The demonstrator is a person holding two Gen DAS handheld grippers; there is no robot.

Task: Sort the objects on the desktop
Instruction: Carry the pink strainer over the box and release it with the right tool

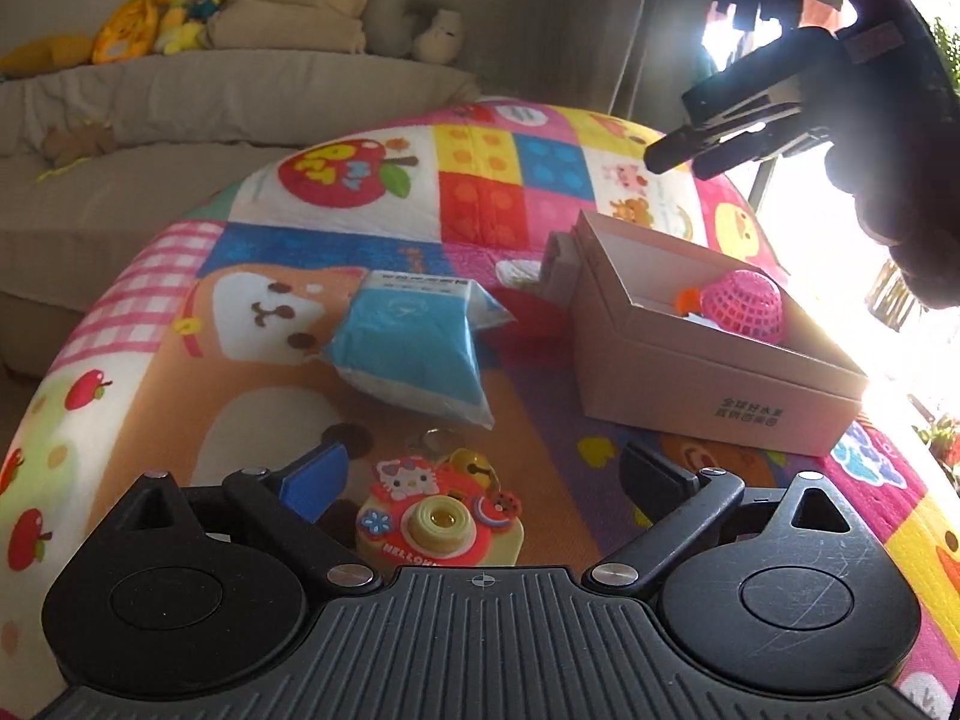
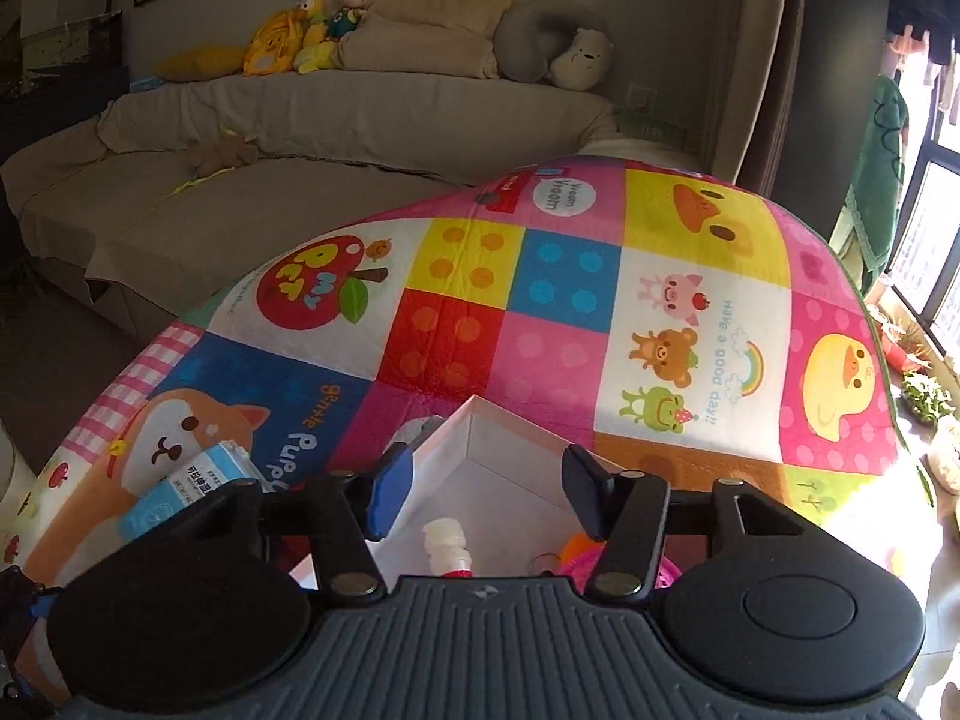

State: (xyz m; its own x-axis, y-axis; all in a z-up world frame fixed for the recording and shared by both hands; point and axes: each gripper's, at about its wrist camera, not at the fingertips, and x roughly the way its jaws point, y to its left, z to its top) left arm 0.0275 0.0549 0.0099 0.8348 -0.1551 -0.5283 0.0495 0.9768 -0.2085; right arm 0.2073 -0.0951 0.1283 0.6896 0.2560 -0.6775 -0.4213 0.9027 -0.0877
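A Hello Kitty toy camera keychain [image 1: 441,519] lies on the colourful play mat [image 1: 240,396], between the spread fingers of my open left gripper [image 1: 480,474], untouched. A blue tissue pack [image 1: 414,342] lies further ahead; it also shows in the right wrist view [image 2: 180,492]. An open cardboard box [image 1: 708,372] to the right holds a pink mesh ball [image 1: 747,303] and small items. My right gripper [image 2: 486,492] hovers open and empty above the box [image 2: 480,438], over a white item [image 2: 447,543]. It shows from the left wrist view [image 1: 690,156] too.
A grey object [image 1: 561,264] leans against the box's far side. A beige sofa [image 2: 240,168] with plush toys [image 2: 312,18] stands behind the mat. Bright windows and plants are at the right.
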